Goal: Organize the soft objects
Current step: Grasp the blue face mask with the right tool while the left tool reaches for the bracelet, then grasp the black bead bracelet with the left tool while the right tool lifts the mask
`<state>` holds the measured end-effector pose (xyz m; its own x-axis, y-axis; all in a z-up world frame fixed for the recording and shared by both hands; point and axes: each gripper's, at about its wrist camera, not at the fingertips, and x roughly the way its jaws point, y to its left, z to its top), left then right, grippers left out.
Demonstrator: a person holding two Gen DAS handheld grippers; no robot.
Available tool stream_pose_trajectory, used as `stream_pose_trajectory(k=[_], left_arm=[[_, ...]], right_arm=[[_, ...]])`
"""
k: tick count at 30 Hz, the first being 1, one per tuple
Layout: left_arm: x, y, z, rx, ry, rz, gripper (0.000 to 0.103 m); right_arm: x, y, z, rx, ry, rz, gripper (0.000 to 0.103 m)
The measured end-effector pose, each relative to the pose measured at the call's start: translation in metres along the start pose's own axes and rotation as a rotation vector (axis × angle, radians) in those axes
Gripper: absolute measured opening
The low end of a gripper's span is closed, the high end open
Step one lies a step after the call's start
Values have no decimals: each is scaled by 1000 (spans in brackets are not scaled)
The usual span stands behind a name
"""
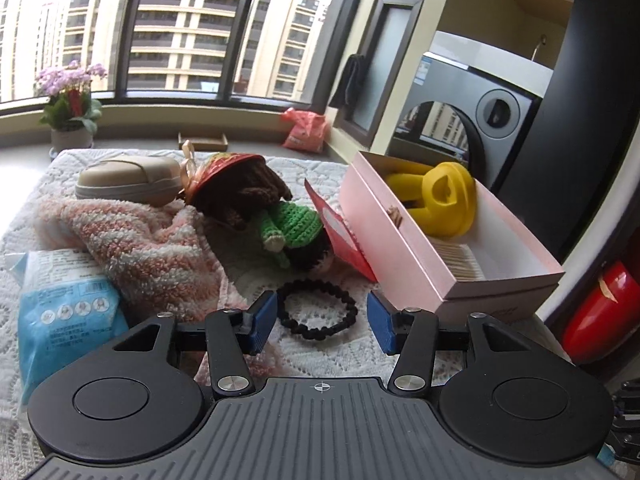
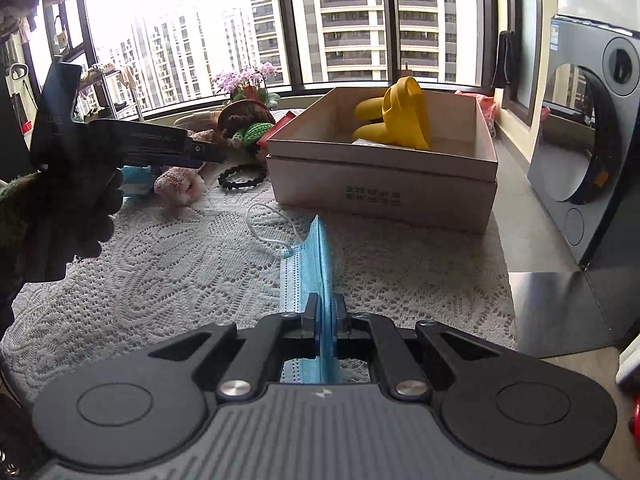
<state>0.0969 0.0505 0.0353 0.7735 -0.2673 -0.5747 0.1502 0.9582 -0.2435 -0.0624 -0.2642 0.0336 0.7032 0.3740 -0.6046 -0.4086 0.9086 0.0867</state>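
My left gripper [image 1: 322,322] is open, its blue pads either side of a black braided hair tie [image 1: 318,314] on the lace cloth. Behind it lie a pink striped fluffy cloth [image 1: 140,248] and a crocheted doll [image 1: 276,216] in green with brown hair. The open pink box [image 1: 404,256] holds a yellow rubber item [image 1: 444,200]. My right gripper [image 2: 324,314] is shut on a blue face mask [image 2: 316,256], folded upright between the pads, its ear loop [image 2: 268,224] lying on the cloth. The left gripper also shows in the right wrist view [image 2: 200,152], at the left.
A blue tissue pack [image 1: 60,312] lies at the left, a beige case [image 1: 128,180] behind the cloth, a red envelope [image 1: 340,236] against the box. A flower pot [image 1: 70,120] stands on the window sill. A washing machine [image 2: 592,120] stands to the right of the table.
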Motion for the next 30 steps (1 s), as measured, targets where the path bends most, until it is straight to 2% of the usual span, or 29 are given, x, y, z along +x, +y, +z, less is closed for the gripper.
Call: stream_pose_trajectory(k=[1, 3, 6, 7, 8, 10, 13, 19, 22, 28, 30], left_arm=[[9, -1, 4, 9, 13, 23, 54], [24, 0, 10, 21, 49, 49, 54], [43, 3, 16, 21, 100, 77, 52], [46, 3, 16, 31, 109, 80, 44], [49, 1, 15, 51, 116, 84, 29], [46, -3, 10, 97, 123, 85, 19], [32, -7, 1, 128, 139, 48, 19], [-14, -24, -35, 228, 167, 8, 18], [-24, -27, -44, 205, 168, -7, 19], [-14, -27, -43, 162, 121, -15, 20], [-13, -31, -42, 174, 119, -6, 20]], right_arm=[[0, 0, -3, -6, -17, 3, 11], [1, -3, -5, 2, -39, 4, 28], [8, -10, -7, 51, -53, 7, 34], [11, -13, -9, 69, -50, 10, 34], [13, -16, -10, 83, -44, 12, 34], [15, -22, -13, 118, -37, 21, 34], [12, -24, -15, 131, -54, 24, 47], [14, -22, -15, 130, -48, 27, 50], [14, -23, -16, 131, -46, 31, 56], [16, -29, -19, 191, -72, 70, 65], [17, -31, -18, 196, -69, 99, 73]])
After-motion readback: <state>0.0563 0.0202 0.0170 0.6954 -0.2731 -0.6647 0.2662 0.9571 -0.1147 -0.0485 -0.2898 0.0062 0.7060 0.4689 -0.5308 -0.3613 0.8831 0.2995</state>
